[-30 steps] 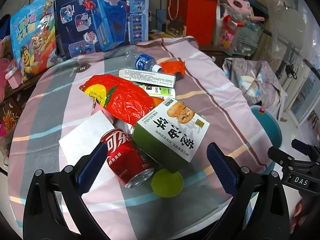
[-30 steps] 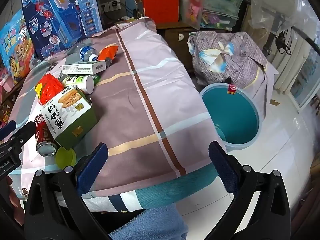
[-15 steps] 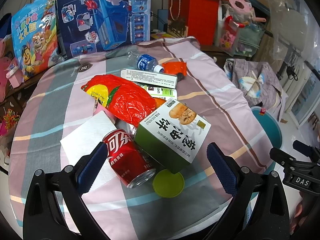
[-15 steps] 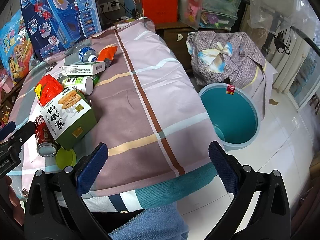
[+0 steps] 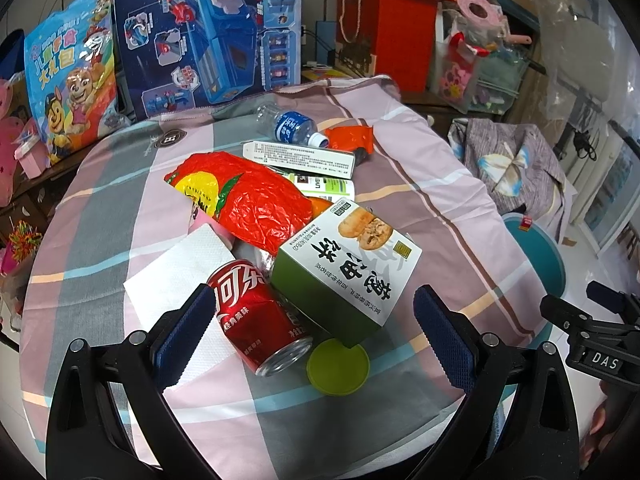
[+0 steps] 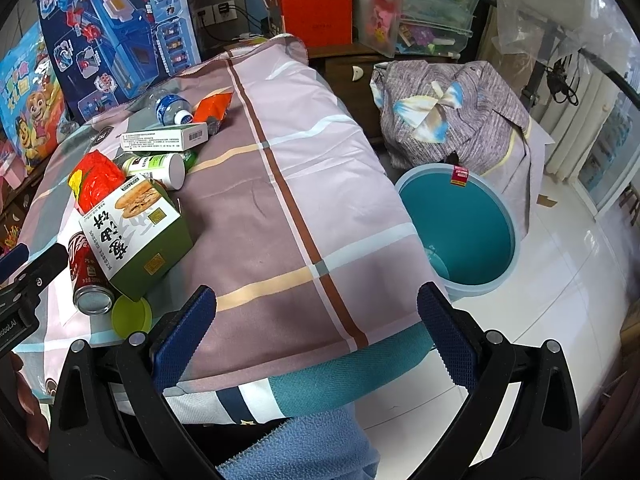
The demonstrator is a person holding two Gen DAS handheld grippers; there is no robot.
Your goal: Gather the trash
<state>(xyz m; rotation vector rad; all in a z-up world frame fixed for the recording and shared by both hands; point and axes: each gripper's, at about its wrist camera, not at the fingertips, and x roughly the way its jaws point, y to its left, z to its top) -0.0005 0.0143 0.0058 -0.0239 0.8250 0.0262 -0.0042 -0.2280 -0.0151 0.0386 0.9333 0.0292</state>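
A heap of trash lies on the checked tablecloth (image 5: pixel 440 216): a red cola can (image 5: pixel 256 320) on its side, a green-and-white biscuit box (image 5: pixel 348 268), a round green lid (image 5: pixel 338 366), a white napkin (image 5: pixel 176 280), a red crumpled bag (image 5: pixel 248 200), a long white box (image 5: pixel 300 156), a water bottle (image 5: pixel 288 126) and an orange wrapper (image 5: pixel 348 138). My left gripper (image 5: pixel 316 332) is open, low over the can and box, touching nothing. My right gripper (image 6: pixel 316 328) is open over the table's near edge, empty. A teal bin (image 6: pixel 460 232) stands on the floor to the right.
Toy boxes (image 5: pixel 208 28) and a cartoon bag (image 5: pixel 72 88) lean behind the table. A grey bundle of cloth (image 6: pixel 452 112) sits behind the bin. Red boxes and clutter fill the back. White floor tiles lie around the bin. A blue fleece sleeve (image 6: pixel 296 452) shows at the bottom.
The left gripper has crept slightly forward toward the can and box. The right view barely shifts.
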